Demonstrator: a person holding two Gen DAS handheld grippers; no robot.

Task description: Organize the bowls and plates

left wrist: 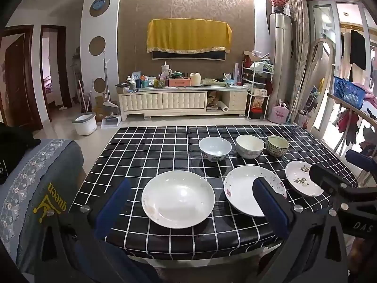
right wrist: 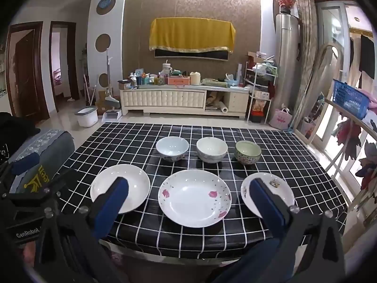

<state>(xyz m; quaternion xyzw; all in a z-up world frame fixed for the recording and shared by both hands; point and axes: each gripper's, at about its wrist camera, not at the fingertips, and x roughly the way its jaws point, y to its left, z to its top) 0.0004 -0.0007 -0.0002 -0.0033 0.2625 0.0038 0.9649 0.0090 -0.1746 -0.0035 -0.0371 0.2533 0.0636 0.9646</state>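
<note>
Both grippers hang over the near edge of the table [right wrist: 132,132], jaws spread wide, nothing between the pads. Left gripper [left wrist: 193,202] frames the plain white plate [left wrist: 178,198]; right gripper [right wrist: 188,202] frames the pink-flowered plate [right wrist: 194,197]. Clock directions below are read with the flowered plate as centre, 12 o'clock pointing toward the far wall. Front row, left to right: plain white plate at 9 o'clock, flowered plate, then a small plate [right wrist: 280,192] at 3 o'clock carrying a few scraps [right wrist: 274,183]. Back row, left to right: pale blue bowl [right wrist: 172,148] at 11 o'clock, white bowl [right wrist: 211,149] at 12, green patterned bowl [right wrist: 247,152] at 1. All six pieces stand apart, none stacked, none touching. Black tablecloth with white grid covers the table. Off the table's left edge, at 9 o'clock, a grey cushion [left wrist: 42,188] with lace trim and yellow lettering. Beyond the table at 12 o'clock, a cream cabinet [right wrist: 183,99] crowded with clutter under a yellow cloth [right wrist: 192,34]. At 2 o'clock, a blue basket [right wrist: 350,99] on a rail. Nothing lies between the grippers and the front plates.
</note>
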